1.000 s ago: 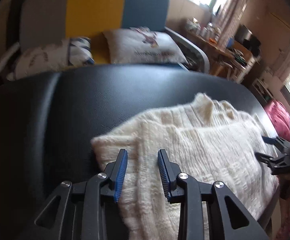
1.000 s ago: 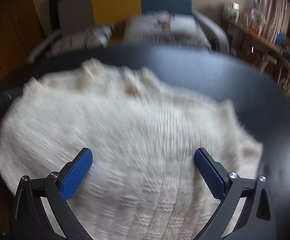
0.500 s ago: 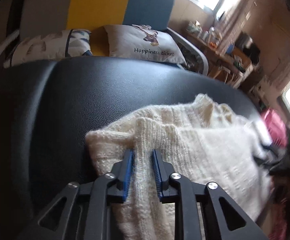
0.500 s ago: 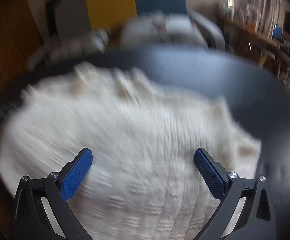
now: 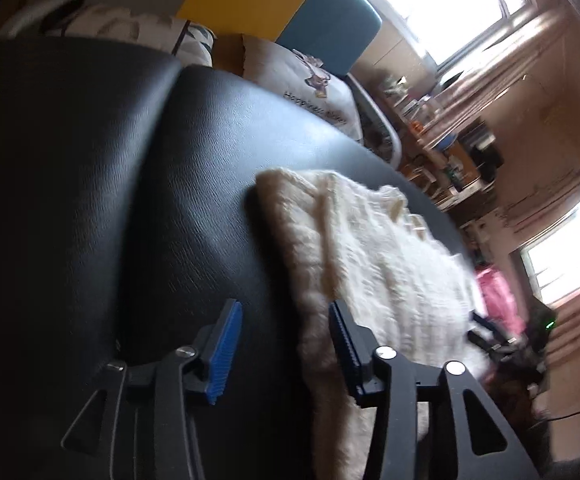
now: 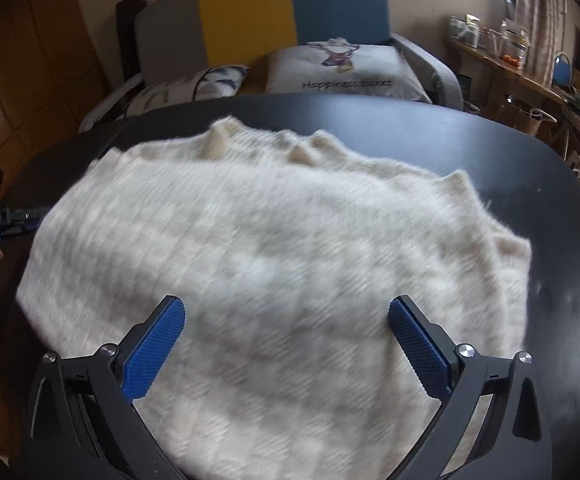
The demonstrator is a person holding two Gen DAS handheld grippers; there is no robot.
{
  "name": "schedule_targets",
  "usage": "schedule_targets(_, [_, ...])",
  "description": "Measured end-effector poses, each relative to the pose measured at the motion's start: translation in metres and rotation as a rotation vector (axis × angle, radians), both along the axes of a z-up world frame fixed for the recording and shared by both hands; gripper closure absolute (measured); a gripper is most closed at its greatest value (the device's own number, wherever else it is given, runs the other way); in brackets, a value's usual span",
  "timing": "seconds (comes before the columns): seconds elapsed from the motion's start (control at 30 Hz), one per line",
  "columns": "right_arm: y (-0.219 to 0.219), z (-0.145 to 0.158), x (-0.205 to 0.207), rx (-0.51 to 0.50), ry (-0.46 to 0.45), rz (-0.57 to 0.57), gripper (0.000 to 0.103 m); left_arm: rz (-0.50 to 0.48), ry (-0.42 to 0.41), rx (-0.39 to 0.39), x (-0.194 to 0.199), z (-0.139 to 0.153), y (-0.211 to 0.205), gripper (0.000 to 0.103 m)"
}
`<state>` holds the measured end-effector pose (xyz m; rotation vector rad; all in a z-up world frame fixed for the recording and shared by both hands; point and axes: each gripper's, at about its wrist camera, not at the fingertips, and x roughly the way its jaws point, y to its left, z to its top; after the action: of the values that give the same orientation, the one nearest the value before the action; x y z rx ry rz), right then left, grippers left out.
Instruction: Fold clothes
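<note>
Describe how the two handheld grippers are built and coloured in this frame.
Both match: the left gripper and right gripper have matte black angular fingers with triangular cut-outs and silver round screw heads at the joints. Each finger ends in a bright blue pad with a fine ridged or knurled texture. No cables or sleeves show near them.

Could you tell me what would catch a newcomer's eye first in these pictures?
First the cream knitted sweater, spread wide over the black padded table and filling the right wrist view. Next the open right gripper, hovering over the sweater's near part. Behind the table, a grey, yellow and blue sofa holds a "Happiness ticket" cushion.
</note>
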<state>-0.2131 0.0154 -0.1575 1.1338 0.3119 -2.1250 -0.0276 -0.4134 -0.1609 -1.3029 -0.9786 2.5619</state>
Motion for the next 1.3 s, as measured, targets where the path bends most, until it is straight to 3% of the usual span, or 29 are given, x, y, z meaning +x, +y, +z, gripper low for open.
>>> schedule_targets(0.2, [-0.013, -0.002, 0.007, 0.019, -0.005, 0.006, 0.0, -0.031, -0.001, 0.012, -0.011, 0.001, 0.011, 0.052])
schedule_targets(0.3, [-0.015, -0.008, -0.004, 0.046, -0.007, -0.026, 0.0, -0.044, -0.001, -0.043, -0.022, 0.006, 0.019, 0.052])
schedule_targets(0.4, [-0.016, -0.013, -0.014, 0.074, -0.009, -0.058, 0.0, 0.039, -0.013, -0.179, -0.023, 0.013, 0.023, 0.052])
schedule_targets(0.5, [-0.018, -0.016, -0.021, 0.096, -0.003, -0.079, 0.0, 0.054, 0.051, -0.206, -0.013, 0.028, 0.033, 0.052])
schedule_targets(0.6, [-0.018, -0.007, -0.013, 0.077, 0.029, -0.071, 0.0, -0.037, 0.156, -0.27, -0.003, 0.053, 0.066, 0.052])
schedule_targets(0.73, [-0.028, 0.005, 0.001, 0.051, 0.066, -0.019, 0.0, -0.19, 0.178, -0.342, -0.012, 0.06, 0.118, 0.052])
schedule_targets(0.8, [-0.036, 0.004, 0.006, 0.073, 0.091, 0.006, 0.0, -0.216, 0.166, -0.388, -0.024, 0.055, 0.137, 0.052])
schedule_targets(0.87, [-0.037, -0.001, 0.006, 0.09, 0.094, 0.008, 0.0, -0.229, 0.134, -0.391, -0.033, 0.045, 0.142, 0.052])
schedule_targets(0.93, [-0.036, -0.012, 0.002, 0.137, 0.094, -0.004, 0.0, -0.181, 0.021, -0.418, -0.044, 0.026, 0.136, 0.052])
schedule_targets(1.0, [-0.029, -0.023, -0.004, 0.13, 0.077, -0.013, 0.0, -0.16, 0.043, -0.346, -0.038, 0.02, 0.123, 0.052])
schedule_targets(1.1, [-0.025, -0.022, -0.005, 0.103, 0.069, -0.004, 0.0, -0.141, 0.045, -0.333, -0.036, 0.029, 0.116, 0.052])
schedule_targets(1.3, [-0.02, 0.007, -0.024, 0.036, 0.087, -0.016, 0.0, -0.129, 0.138, -0.302, -0.042, 0.063, 0.103, 0.052])
